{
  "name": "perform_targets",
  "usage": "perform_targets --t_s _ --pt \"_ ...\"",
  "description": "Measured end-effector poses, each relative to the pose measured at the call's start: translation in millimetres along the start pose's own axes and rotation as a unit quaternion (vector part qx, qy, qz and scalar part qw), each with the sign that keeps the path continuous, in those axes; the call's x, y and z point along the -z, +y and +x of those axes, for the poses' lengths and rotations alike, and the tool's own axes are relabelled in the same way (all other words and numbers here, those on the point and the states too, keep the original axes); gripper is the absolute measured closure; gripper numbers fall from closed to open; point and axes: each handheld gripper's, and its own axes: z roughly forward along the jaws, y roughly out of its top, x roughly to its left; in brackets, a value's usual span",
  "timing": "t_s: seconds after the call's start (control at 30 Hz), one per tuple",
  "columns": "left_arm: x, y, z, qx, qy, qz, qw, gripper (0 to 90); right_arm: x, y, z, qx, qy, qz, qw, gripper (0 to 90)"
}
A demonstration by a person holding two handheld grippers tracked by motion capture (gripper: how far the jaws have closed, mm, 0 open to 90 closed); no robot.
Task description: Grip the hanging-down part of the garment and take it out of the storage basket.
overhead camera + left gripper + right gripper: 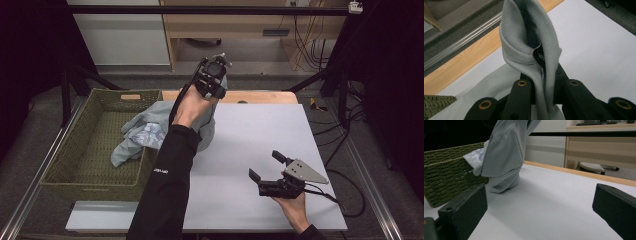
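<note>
A light grey garment (145,131) trails from the green woven basket (75,165) up over the table's left part. My left gripper (212,80) is raised above the table's far edge, shut on the garment's ribbed collar (529,47); a black label shows inside the collar. The garment (504,155) hangs down from above and its lower end rests on the white table top (549,202). My right gripper (267,167) sits low over the table's front right, open, with nothing between its fingers (464,212). A patterned cloth (147,136) lies under the grey one at the basket's rim.
The basket (446,177) stands off the table's left side. A wooden strip (260,96) runs along the table's far edge. Metal rails flank the table. Cables (345,200) trail off the right side. A wooden cabinet (240,25) stands behind.
</note>
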Motion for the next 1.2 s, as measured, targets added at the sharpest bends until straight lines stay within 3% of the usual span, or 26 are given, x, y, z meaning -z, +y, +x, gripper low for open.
perform_targets --t_s 0.67,0.7,0.73,0.87,0.9,1.2 --pt "7.8 -0.1 1.9 -0.001 0.001 -0.004 1.0 79.9 -4.8 8.2 -2.6 0.002 0.008 -0.001 1.0 0.2" --pt "7.9 -0.2 1.8 -0.003 0.001 -0.003 1.0 79.9 -6.6 9.1 -3.3 0.013 0.01 -0.006 0.9998 0.2" --pt "8.1 -0.4 1.9 -0.003 0.0 -0.003 1.0 79.9 -8.0 11.3 -0.5 -0.001 0.011 -0.009 0.9999 0.2" --pt "8.7 -1.0 2.5 -0.002 -0.001 -0.004 1.0 79.9 -16.1 20.6 1.6 0.008 0.019 -0.013 0.9997 0.2" --pt "8.7 -1.0 2.5 -0.002 -0.001 -0.004 1.0 79.9 -18.0 22.5 3.6 -0.003 0.02 -0.013 0.9997 0.2" --pt "9.0 -2.1 1.3 -0.006 -0.003 -0.005 1.0 79.8 -34.9 32.3 9.2 0.001 0.03 -0.017 0.9994 0.2"
